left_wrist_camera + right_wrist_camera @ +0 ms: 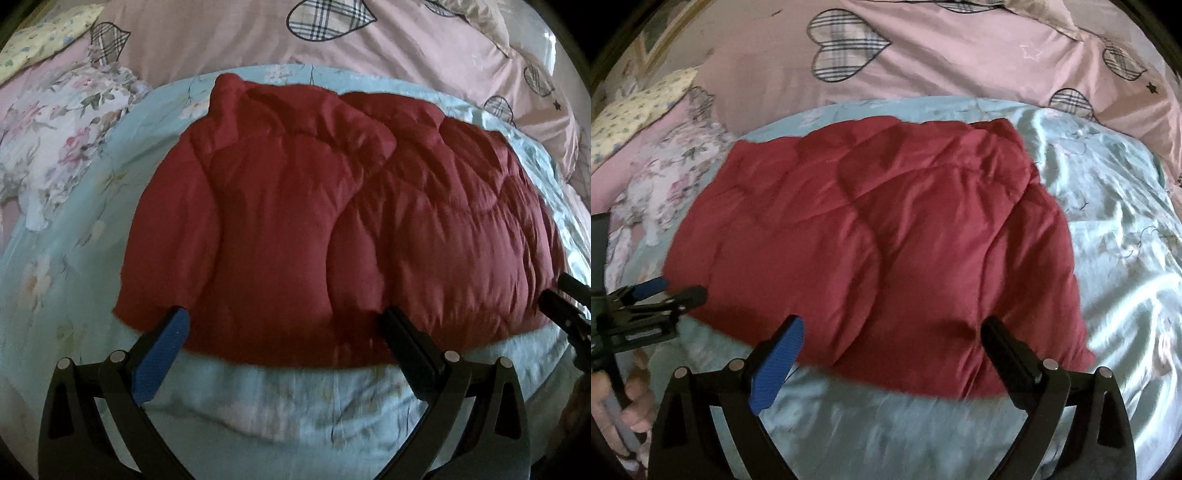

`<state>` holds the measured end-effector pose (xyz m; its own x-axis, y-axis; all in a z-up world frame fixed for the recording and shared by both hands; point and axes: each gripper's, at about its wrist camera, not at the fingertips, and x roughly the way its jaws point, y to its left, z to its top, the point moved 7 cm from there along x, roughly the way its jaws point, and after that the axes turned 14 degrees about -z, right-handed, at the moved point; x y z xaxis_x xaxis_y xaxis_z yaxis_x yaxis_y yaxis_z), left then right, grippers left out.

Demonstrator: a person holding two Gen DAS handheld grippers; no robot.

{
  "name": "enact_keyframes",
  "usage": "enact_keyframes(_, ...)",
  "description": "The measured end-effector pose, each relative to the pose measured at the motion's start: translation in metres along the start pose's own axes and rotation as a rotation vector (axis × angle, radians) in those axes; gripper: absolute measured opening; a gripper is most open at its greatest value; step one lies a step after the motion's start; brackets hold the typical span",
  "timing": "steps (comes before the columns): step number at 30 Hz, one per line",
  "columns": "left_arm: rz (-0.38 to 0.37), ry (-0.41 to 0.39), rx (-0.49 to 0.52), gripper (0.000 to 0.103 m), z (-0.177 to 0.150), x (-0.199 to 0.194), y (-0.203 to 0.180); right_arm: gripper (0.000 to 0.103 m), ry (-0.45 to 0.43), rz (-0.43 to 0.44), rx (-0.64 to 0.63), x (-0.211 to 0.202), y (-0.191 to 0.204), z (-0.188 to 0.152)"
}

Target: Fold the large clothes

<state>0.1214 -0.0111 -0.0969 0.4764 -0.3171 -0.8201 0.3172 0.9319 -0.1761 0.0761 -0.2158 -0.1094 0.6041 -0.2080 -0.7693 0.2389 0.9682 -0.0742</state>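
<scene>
One red quilted jacket (332, 229) is lying folded on the pale blue floral bedspread (74, 258), and everything else is best placed from it. It is puffy, stitched in curved channels, with one padded layer lapped over the other along a seam running down its middle. Its near hem is sitting a little back from the near edge of the bedspread. Beyond the jacket, the pink duvet with plaid hearts (923, 55) is bunching up; off the jacket's far left corner, a white floral cloth (62, 147) is lying crumpled.

You are holding the left gripper (284, 325) tilted steeply down at the jacket's near hem, left of its middle. Its jaws are standing wide apart, the blue pad (162, 354) and black finger (410, 350) just reaching the hem, with nothing clamped between them.

You are keeping the right gripper (894, 339) at the same hem, nearer the jacket's right corner, also angled down. Its jaws are spread about as wide as they go, gripping nothing. In the right wrist view, your left hand (631, 410) is showing at the jacket's near left, wrapped around its handle.
</scene>
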Motion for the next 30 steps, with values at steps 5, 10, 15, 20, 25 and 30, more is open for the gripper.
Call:
enact_keyframes(5, 0.016, 0.051, 0.04, 0.103, -0.032, -0.007, 0.002, 0.097, 0.041, 0.025, -0.058, -0.014, 0.013, -0.029)
enact_keyframes(10, 0.039, 0.084, 0.074, 0.103, -0.057, -0.021, 0.006, 0.097, 0.073, 0.01, -0.112, -0.027, 0.017, -0.059)
enact_keyframes(15, 0.031, 0.075, 0.09, 0.103, -0.054, -0.04, -0.004, 0.097, 0.056, 0.026, -0.13, -0.048, 0.024, -0.057)
enact_keyframes(20, 0.021, 0.024, 0.115, 0.103, -0.029, -0.069, -0.023, 0.101, 0.013, 0.016, -0.122, -0.072, 0.024, -0.028)
enact_keyframes(25, 0.037, -0.023, 0.143, 0.103, -0.003, -0.09, -0.033, 0.102, 0.011, 0.027, -0.1, -0.084, 0.02, -0.007)
enact_keyframes(30, 0.045, -0.029, 0.154, 0.103, 0.012, -0.085, -0.035, 0.102, 0.017, 0.028, -0.112, -0.08, 0.024, 0.002)
